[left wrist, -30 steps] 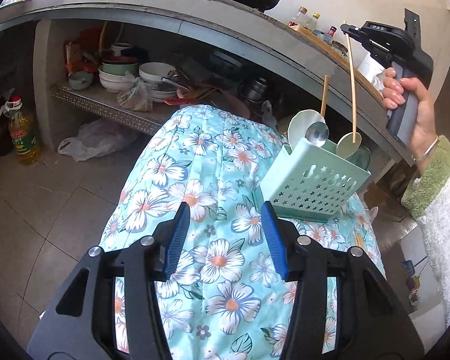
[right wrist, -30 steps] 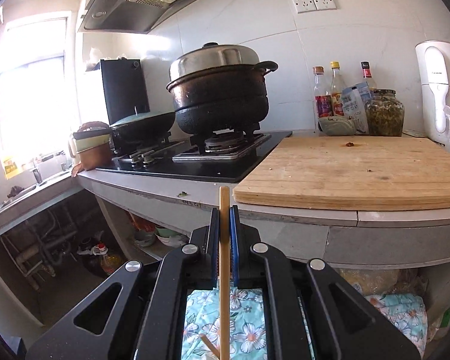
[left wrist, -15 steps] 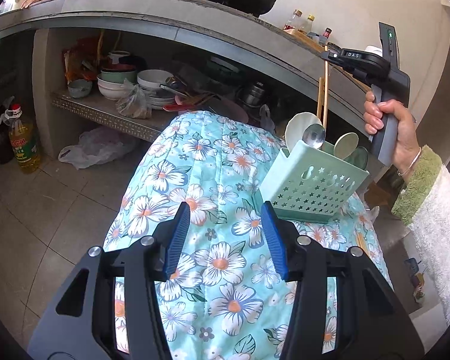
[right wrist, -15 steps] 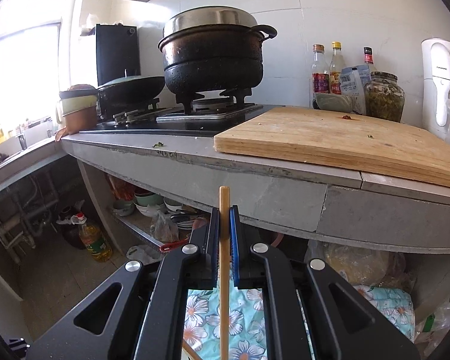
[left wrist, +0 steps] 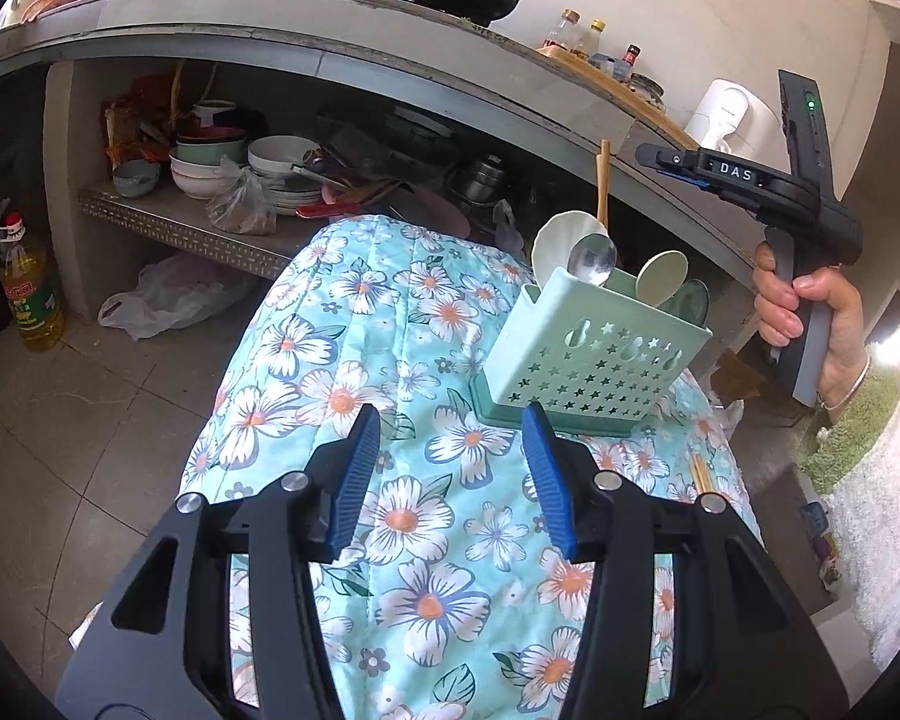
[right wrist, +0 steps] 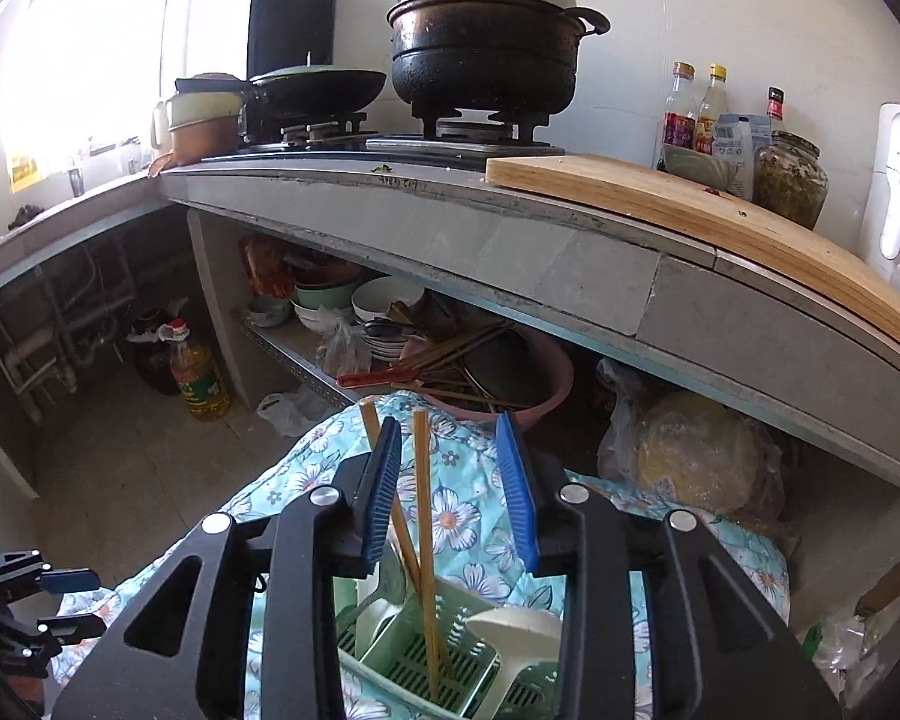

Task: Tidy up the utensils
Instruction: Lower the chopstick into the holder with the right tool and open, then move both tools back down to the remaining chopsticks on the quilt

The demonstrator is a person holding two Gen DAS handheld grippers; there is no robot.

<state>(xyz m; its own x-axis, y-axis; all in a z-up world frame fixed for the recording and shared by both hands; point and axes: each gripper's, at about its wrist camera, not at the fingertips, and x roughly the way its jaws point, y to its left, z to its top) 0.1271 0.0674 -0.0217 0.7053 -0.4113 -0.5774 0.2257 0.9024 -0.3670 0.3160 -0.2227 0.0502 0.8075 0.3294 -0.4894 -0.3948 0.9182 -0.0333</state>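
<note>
Right wrist view: right gripper [right wrist: 450, 480] above green utensil caddy [right wrist: 426, 660], jaws just opened, clear of two wooden chopsticks [right wrist: 423, 540] standing inside. Caddy near flowered cloth's [left wrist: 342, 372] far right edge. Left gripper [left wrist: 450, 474] half-open, empty.

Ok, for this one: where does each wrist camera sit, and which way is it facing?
Left wrist: on the open left gripper, low over the floral cloth, looking toward the green utensil caddy and the shelf under the counter; the right hand with the right gripper shows beside it.
Right wrist: on the right gripper, above the caddy, facing the stove counter; its jaws have just been opening, with two chopsticks loose between them.
Shared: caddy, cloth, chopsticks, black pot.
</note>
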